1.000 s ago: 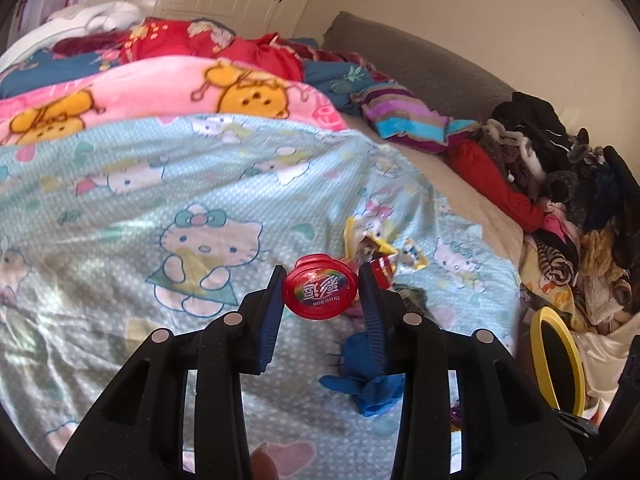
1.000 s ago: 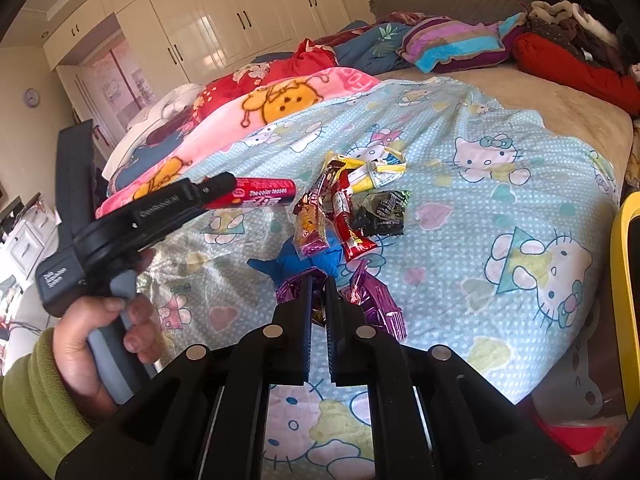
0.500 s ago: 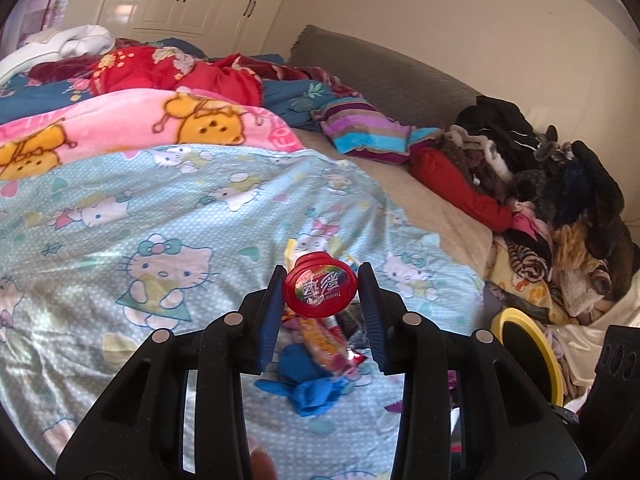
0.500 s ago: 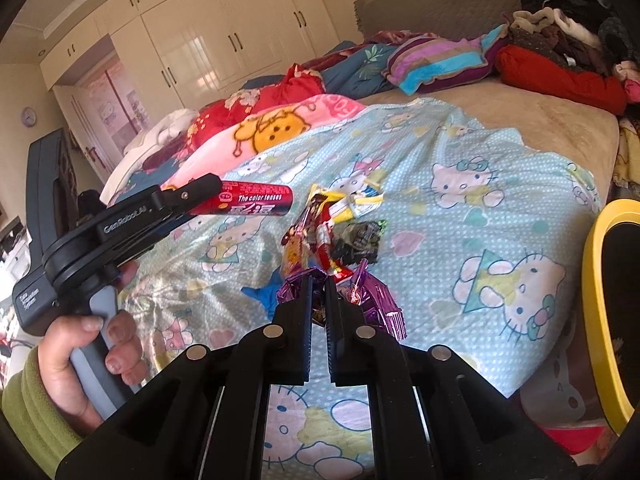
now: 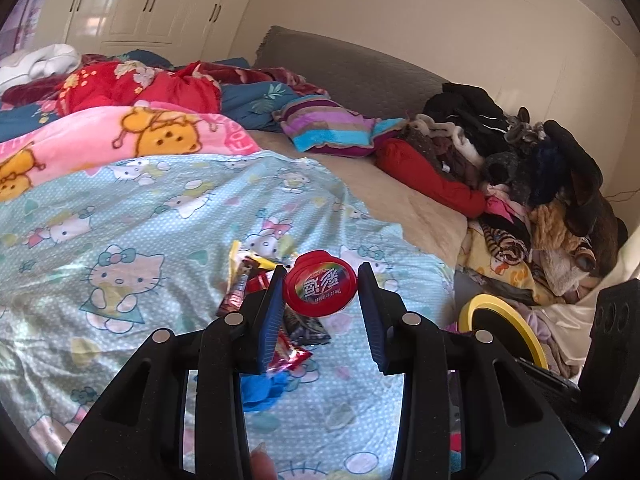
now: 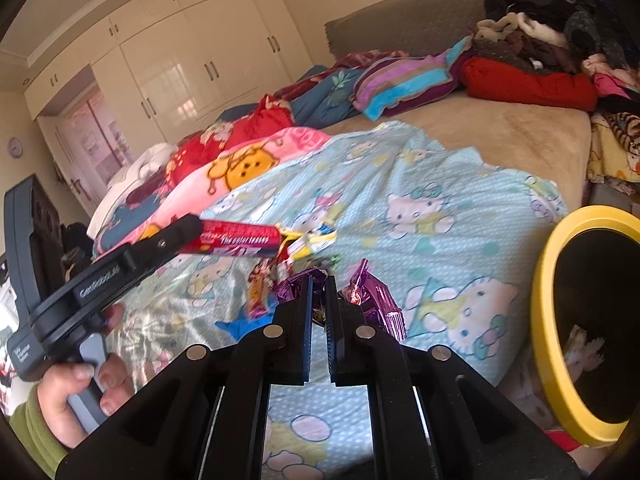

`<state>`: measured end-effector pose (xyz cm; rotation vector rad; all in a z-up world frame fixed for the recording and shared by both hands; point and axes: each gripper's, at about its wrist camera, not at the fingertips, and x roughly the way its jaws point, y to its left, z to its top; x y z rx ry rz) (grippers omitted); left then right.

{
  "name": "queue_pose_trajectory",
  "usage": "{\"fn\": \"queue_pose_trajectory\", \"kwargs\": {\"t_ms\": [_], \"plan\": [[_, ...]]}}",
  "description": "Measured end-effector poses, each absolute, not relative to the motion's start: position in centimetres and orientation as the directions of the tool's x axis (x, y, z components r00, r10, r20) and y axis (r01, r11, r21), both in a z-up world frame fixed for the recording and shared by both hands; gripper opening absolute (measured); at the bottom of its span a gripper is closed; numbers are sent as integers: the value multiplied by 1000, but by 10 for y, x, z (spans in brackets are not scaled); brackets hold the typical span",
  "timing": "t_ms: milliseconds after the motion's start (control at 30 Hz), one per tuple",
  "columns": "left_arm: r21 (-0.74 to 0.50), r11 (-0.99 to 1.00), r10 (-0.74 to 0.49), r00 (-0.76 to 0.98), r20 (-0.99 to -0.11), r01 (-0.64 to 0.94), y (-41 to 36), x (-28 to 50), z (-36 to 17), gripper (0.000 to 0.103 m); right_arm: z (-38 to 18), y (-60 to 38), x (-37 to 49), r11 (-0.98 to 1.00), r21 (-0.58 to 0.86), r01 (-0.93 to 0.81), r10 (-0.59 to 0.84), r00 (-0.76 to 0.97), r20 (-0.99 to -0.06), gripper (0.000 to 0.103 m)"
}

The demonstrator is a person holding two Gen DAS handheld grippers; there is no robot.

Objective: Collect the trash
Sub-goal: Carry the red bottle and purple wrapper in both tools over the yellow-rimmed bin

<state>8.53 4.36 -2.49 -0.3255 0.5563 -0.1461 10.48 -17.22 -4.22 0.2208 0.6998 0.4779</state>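
Note:
My left gripper (image 5: 320, 280) is shut on a red candy tube (image 5: 320, 289), seen end-on with its round cap toward the camera; from the right wrist view the tube (image 6: 240, 238) sticks out sideways over the bed. My right gripper (image 6: 318, 280) is shut on a crinkled purple wrapper (image 6: 376, 304) and holds it above the bed edge. Several more wrappers (image 5: 256, 284) and a blue scrap (image 5: 260, 390) lie on the Hello Kitty blanket (image 5: 120, 240). A yellow-rimmed bin (image 6: 588, 320) stands beside the bed at the right, with its rim also in the left wrist view (image 5: 504, 320).
A pink blanket (image 5: 120, 136), red and blue bedding and a striped pillow (image 5: 332, 132) lie farther back on the bed. A heap of clothes (image 5: 540, 184) fills the right side. White wardrobes (image 6: 192, 72) line the far wall.
Both grippers have moved right toward the bin with their loads; the bin's yellow rim now looms larger in both views.

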Motion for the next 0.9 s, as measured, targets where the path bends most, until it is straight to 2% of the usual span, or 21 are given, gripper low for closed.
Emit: {"fn": "queue_pose_trajectory", "kwargs": {"t_ms": [900], "plan": [[-290,934,-332,815,-476,211,-33,85,-10,29,-29,-272,121,887,437,-147,378,775,-507,6]]}}
